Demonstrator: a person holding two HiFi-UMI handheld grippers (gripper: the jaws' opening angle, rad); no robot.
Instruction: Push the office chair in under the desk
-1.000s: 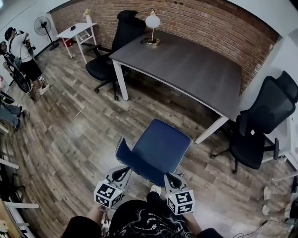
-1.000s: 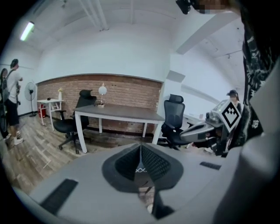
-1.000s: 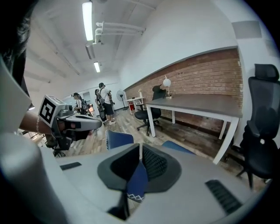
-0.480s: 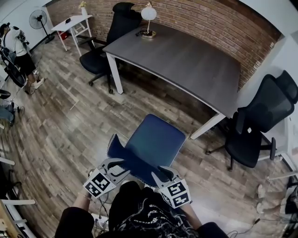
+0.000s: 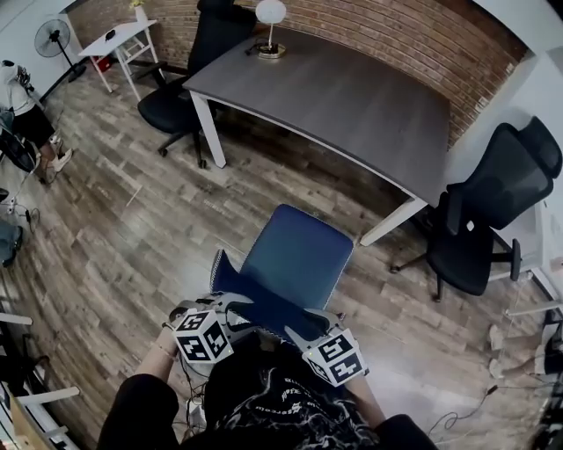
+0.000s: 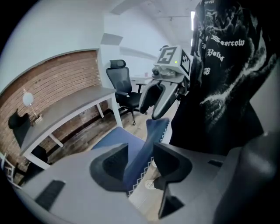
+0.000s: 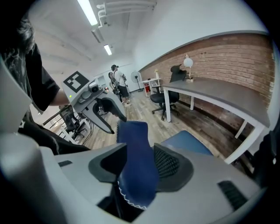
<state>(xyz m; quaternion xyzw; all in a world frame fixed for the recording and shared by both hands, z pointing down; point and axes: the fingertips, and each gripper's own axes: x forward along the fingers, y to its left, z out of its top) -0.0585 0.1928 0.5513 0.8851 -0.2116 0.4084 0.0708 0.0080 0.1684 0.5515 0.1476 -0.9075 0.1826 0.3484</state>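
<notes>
The blue office chair (image 5: 299, 257) stands on the wooden floor, short of the grey desk (image 5: 334, 97), its seat toward the desk. Its blue backrest (image 5: 262, 303) is right in front of me. My left gripper (image 5: 234, 315) straddles the backrest's left end and my right gripper (image 5: 301, 327) its right end. Both sets of jaws have just been opening. In the left gripper view the backrest (image 6: 142, 146) stands between the left gripper's (image 6: 140, 162) spread jaws with gaps. In the right gripper view the backrest (image 7: 133, 135) fills the gap in the right gripper (image 7: 139, 166), unsqueezed.
A black chair (image 5: 484, 228) stands right of the desk's near white leg (image 5: 387, 227). Another black chair (image 5: 180, 92) sits at the desk's far left end, with a lamp (image 5: 268, 25) on top. A white side table (image 5: 119, 39), a fan (image 5: 51, 37) and a person (image 5: 22, 114) are at left.
Both grippers went from shut behind the chair to spread jaws around the backrest's top edge. The left one rolled over. My view shifted slightly toward the desk.
</notes>
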